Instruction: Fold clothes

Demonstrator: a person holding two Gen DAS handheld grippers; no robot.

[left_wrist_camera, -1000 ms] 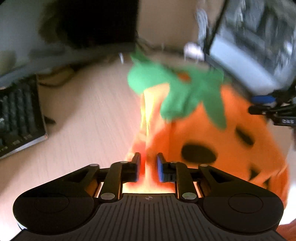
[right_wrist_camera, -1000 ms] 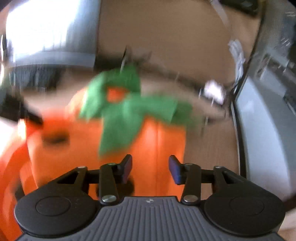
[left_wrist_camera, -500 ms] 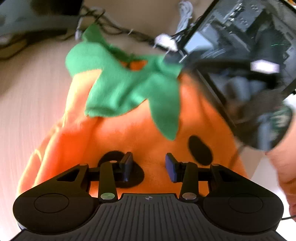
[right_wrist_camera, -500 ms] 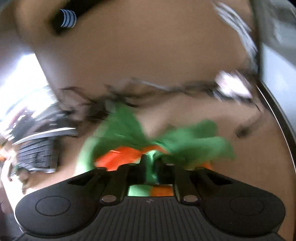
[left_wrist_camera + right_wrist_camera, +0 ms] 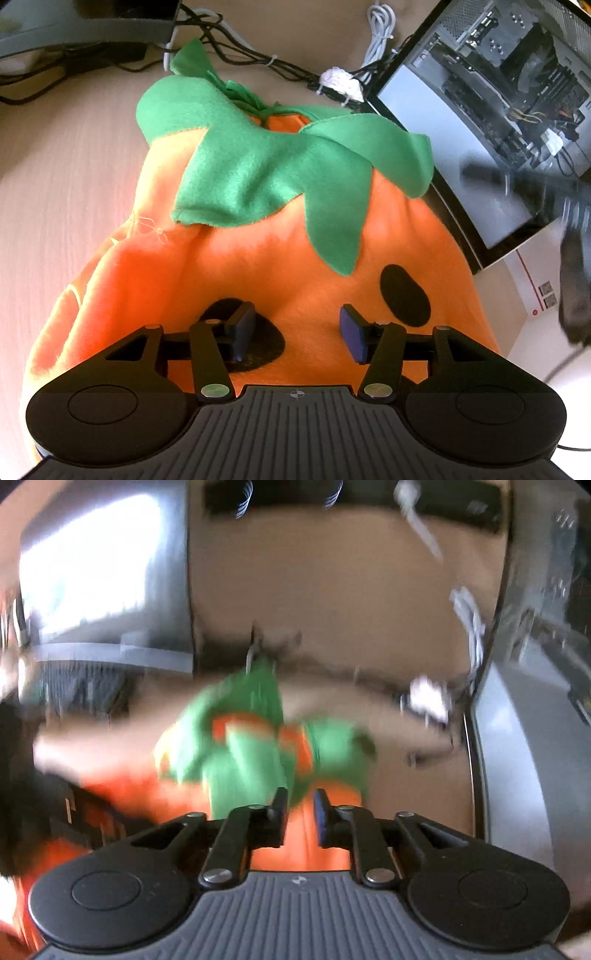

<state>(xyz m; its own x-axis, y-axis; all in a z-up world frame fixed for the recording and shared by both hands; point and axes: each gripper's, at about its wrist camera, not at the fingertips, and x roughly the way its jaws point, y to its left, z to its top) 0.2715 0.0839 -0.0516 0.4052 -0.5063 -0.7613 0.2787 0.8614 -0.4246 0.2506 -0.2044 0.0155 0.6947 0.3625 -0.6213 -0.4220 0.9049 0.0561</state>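
One garment in view: an orange pumpkin costume (image 5: 258, 258) with a green leaf collar (image 5: 266, 173), lying on the tabletop (image 5: 55, 155). Its long axis runs away from the left tool (image 5: 297, 334), collar at the far end, black face patches at the near end. The left tool hovers directly over the near end, fingers spread wide, nothing between them; two black patches are visible, one partly behind its left finger. The right wrist view is blurred: the right tool (image 5: 299, 814) sits nearer the collar end, fingers almost together with orange fabric seen in the gap, but whether they pinch it cannot be told. Judgement: the left tool is better placed for the near hem. A computer case (image 5: 498, 110) stands to the right of the garment; cables (image 5: 240, 51) lie beyond the collar.
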